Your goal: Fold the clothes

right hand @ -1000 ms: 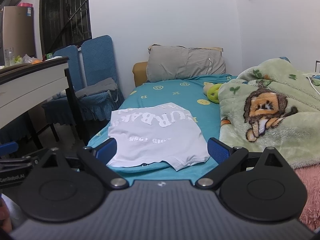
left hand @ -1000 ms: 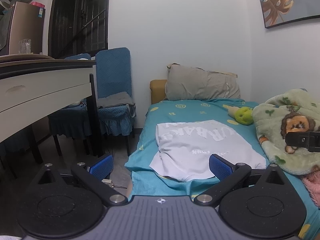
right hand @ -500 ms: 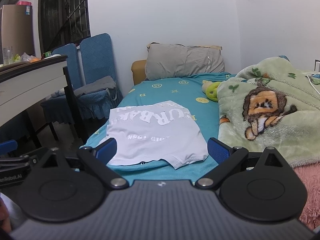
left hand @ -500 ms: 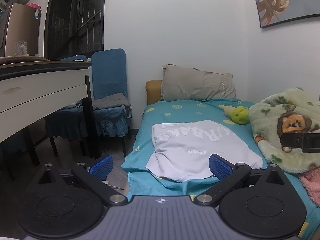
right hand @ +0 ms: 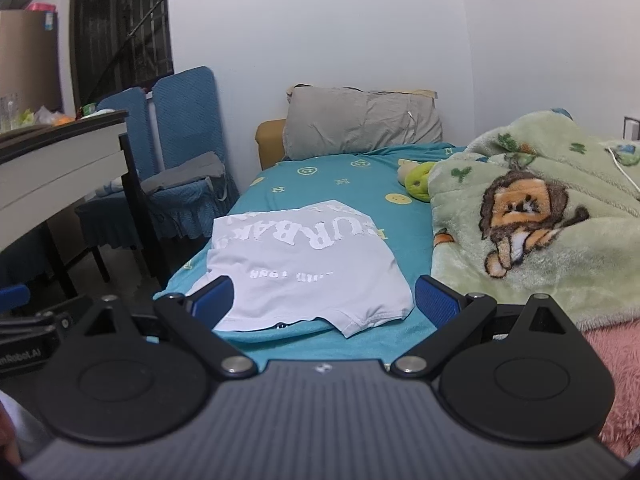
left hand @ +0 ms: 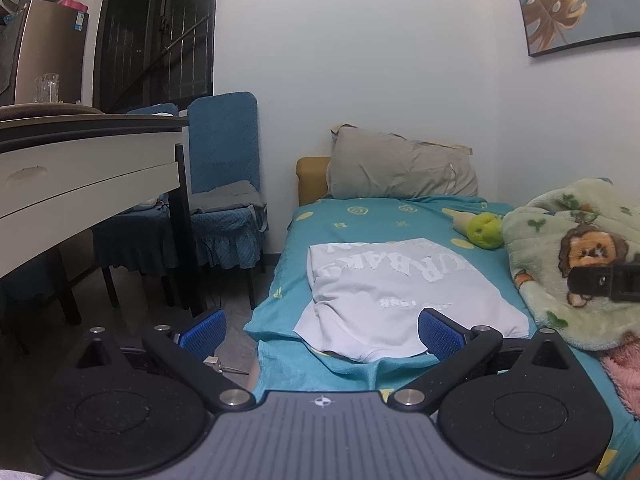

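The white shirt [right hand: 304, 268] lies flat on the bed [right hand: 320, 184], near its left edge. Both my left fingers [left hand: 320, 330] and right fingers [right hand: 326, 302] spread wide, empty. Pinching the sheet too could drag everything floorward.

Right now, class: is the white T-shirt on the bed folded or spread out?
Partly folded: the white T-shirt lies as a compact rectangle, one sleeve poking out.

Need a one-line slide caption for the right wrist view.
Open right tool hovers before a white printed T-shirt lying on the teal bed, holding nothing.
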{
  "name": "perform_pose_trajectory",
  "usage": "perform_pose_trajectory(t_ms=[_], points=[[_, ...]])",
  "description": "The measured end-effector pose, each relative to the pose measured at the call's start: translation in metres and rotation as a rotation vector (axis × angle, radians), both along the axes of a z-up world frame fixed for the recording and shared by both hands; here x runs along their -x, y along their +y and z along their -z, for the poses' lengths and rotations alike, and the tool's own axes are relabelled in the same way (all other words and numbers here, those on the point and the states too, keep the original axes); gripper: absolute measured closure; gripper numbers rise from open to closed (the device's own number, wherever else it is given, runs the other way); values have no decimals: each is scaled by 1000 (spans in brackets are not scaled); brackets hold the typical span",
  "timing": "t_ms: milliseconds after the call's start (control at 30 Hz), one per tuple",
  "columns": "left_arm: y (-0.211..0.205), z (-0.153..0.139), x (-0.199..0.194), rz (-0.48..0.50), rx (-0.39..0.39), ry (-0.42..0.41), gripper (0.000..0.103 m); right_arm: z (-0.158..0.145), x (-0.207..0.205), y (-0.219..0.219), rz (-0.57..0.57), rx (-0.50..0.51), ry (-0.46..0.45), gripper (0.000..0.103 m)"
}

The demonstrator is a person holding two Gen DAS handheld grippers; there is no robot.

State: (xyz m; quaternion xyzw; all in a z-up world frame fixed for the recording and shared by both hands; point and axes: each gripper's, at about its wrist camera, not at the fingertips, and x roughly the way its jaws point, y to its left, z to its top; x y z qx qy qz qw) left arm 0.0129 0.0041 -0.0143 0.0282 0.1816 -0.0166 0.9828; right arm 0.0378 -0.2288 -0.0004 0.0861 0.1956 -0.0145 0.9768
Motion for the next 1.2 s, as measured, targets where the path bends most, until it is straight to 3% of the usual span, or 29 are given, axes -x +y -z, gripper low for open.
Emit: perform_pose_trajectory(t_ms=[133,333,467,700,900,1000,1067,1133,1200], points=[[2,1,-18,32,32,62,0,-17,-4,-11,8,-71,-22,4],[-9,8,-77,92,5,131,0,-63,-30,-26,-14,-30,-126,4],[-21,17,-130,132,-17,206,2,-76,-61,-45,17,-77,-71,4],[-39,69,-195,216,-174,293,13,-32,-86,-75,40,-250,49,4],[-56,119,-194,316,-280,315,28,-3,-96,-86,54,-294,128,4],[-72,139,-190,347,-426,313,35,7,-106,-89,67,-292,152,4],[-78,146,-189,356,-492,266,37,15,-113,-89,69,-288,178,4],[-78,146,-191,339,-508,253,46,23,-119,-89,66,-288,208,4],[-74,144,-197,315,-476,262,63,31,-125,-88,67,-283,238,4]])
